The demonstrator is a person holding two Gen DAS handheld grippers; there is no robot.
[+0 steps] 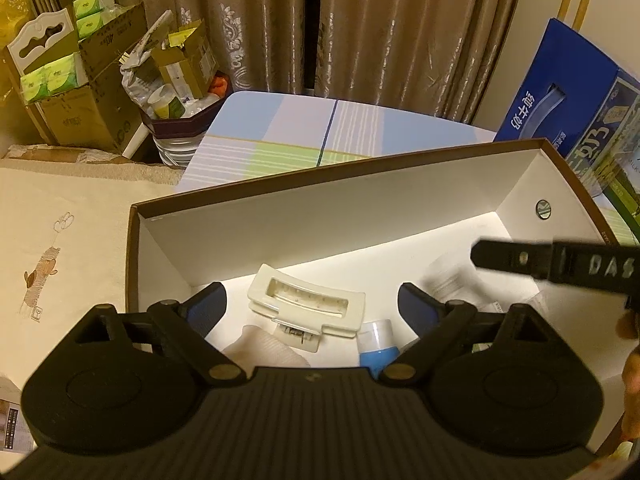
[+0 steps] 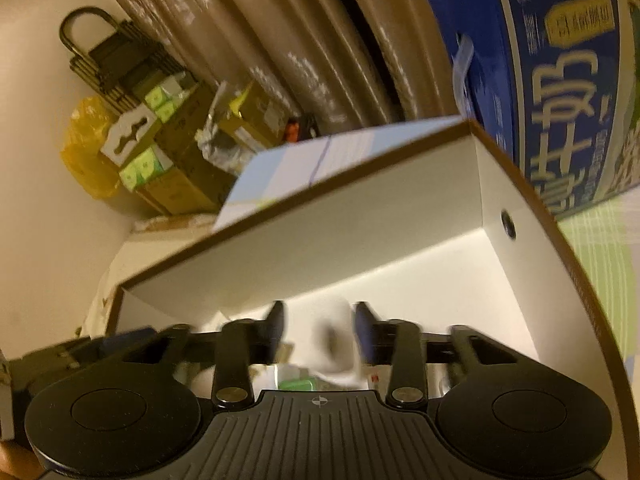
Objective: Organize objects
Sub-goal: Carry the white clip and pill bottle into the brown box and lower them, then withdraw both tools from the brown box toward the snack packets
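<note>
A: What is sitting in the white box?

B: A white hair claw clip is lying on the floor of the box near the front wall, with a blue-and-white tube just beside it and something white and rounded touching its near edge. The left gripper is hovering over them, tilted down into the box, its blue-padded fingers standing wide apart with nothing between them.

A: And the right gripper?

B: It is reaching in from the right end, rolled sideways so the room is leaning. Its fingers are sitting either side of a blurred white thing, possibly a roll; whether they are pinching it I cannot tell.

A: What else is hard to read?

B: A green item is showing under the right gripper, mostly hidden. The gripper bodies are covering the near part of the box. The blue carton behind is being cut off at the frame edge.
</note>
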